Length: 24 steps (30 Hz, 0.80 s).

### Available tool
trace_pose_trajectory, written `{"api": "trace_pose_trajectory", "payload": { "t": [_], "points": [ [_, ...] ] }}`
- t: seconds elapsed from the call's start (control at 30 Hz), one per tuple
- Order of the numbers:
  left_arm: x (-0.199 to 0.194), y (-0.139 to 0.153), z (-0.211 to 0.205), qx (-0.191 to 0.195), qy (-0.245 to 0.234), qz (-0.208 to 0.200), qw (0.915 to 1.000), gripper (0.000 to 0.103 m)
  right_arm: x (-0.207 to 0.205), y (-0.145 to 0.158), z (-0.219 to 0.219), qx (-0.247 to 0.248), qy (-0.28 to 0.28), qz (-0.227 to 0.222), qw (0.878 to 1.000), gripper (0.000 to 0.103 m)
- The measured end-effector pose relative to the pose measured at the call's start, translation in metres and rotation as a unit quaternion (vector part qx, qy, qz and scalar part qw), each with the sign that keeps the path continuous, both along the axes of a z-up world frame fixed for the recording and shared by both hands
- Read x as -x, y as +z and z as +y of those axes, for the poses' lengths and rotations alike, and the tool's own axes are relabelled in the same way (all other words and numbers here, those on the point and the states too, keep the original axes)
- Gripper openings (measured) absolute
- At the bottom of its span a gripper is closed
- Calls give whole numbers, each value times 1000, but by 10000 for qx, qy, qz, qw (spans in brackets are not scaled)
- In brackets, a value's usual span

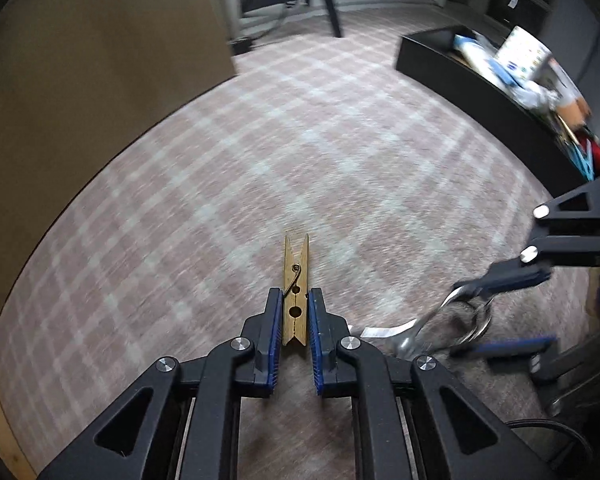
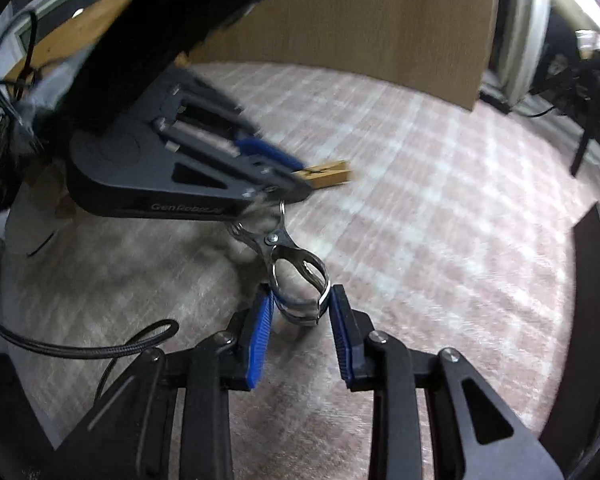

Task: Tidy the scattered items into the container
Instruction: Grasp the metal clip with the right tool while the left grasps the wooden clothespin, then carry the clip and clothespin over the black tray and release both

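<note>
My left gripper point(image 1: 294, 300) is shut on a wooden clothespin point(image 1: 296, 280) that points forward above the checked carpet. It also shows in the right wrist view point(image 2: 328, 174), held by the left gripper point(image 2: 300, 178). My right gripper point(image 2: 300, 300) is shut on the handles of a metal clamp point(image 2: 296, 268), whose jaws point away from me. The clamp shows in the left wrist view point(image 1: 452, 320) between the right gripper's fingers point(image 1: 508, 276). A black container point(image 1: 480, 92) with several items inside stands at the far right.
A tan board point(image 1: 80, 80) stands on the left of the carpet. A black stand leg point(image 1: 334, 16) rises at the back. A black cable point(image 2: 100, 344) loops on the carpet at the left. The container's dark wall point(image 2: 592, 300) is at the right edge.
</note>
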<state>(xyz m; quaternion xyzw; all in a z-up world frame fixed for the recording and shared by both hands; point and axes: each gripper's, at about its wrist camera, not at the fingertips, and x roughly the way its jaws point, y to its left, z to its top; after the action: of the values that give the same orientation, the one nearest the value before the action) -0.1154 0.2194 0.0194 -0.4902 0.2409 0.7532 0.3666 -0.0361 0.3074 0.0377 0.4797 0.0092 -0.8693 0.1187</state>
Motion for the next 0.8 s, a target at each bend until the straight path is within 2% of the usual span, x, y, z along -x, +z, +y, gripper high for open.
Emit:
{"api": "trace_pose_trajectory", "payload": {
  "t": [0.17,0.3,0.37,0.57,0.73,0.8],
  "points": [
    [-3,15,-13,-152,195,51,9997,11,-10,16,29,118,-538,166,9983,28],
    [-8,19,-1,-175,50,122,9998,11,-20,16,49,244,-858,160,9959,28],
    [-13,19,5,-167,-28,143,9998,11,-3,6,30,248,-863,121,9959,28],
    [-25,15,18,-122,-201,163,9996,12,-13,-21,29,171,-731,-142,9971,28],
    [-28,12,15,-143,-137,67,9998,12,-12,-23,23,-49,-623,-160,9979,29],
    [-27,11,15,-177,-108,26,9998,12,-5,-23,22,-119,-594,-161,9980,35]
  ]
}}
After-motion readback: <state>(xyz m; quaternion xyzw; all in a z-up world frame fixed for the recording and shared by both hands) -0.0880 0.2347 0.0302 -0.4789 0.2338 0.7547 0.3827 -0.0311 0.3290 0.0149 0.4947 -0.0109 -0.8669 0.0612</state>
